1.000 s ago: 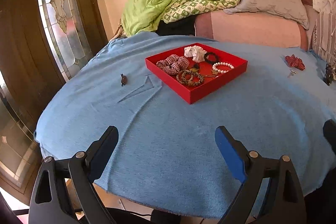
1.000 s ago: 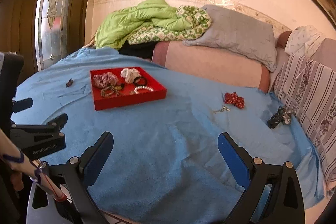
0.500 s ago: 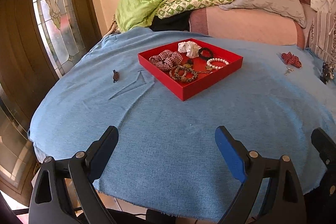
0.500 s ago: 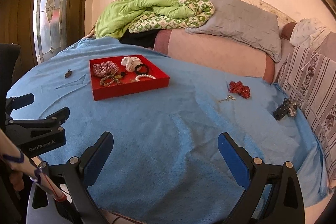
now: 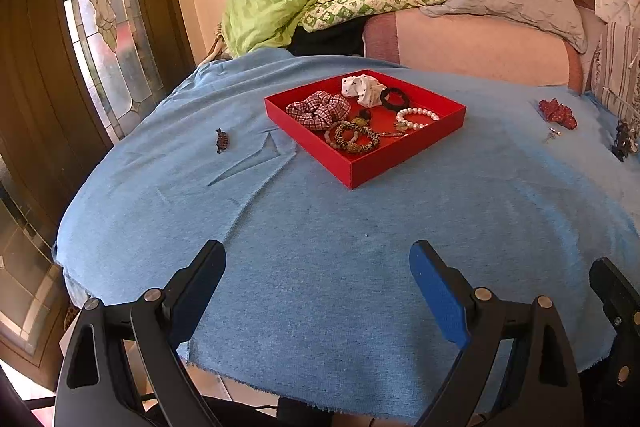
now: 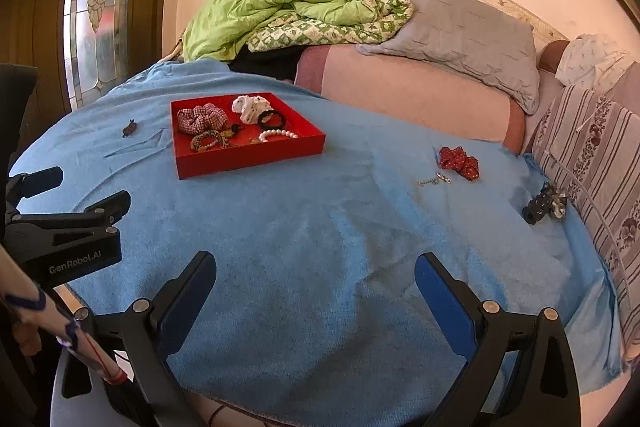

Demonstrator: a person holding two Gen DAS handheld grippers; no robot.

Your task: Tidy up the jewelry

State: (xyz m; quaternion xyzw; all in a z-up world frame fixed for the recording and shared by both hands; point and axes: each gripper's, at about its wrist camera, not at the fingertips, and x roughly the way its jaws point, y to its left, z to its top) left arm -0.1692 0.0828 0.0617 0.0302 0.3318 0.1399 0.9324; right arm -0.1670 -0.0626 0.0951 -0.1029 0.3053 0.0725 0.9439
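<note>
On the blue cloth (image 5: 320,247), a small dark hair clip (image 5: 222,140) is lying left of the red tray (image 5: 404,155) that is holding scrunchies and bracelets, while a red scrunchie (image 6: 458,161) is sitting far right. You are holding your left gripper (image 5: 318,263) and right gripper (image 6: 316,269) wide apart, gripping nothing.

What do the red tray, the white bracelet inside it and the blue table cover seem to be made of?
Red tray: probably card or plastic, matte; thin flat walls with sharp corners, no shine.
White bracelet: round beads with a soft gloss, pearl-like; real or imitation cannot be told.
Blue table cover: soft, fuzzy woven or knit cloth; it creases and its near edge is frayed.
</note>
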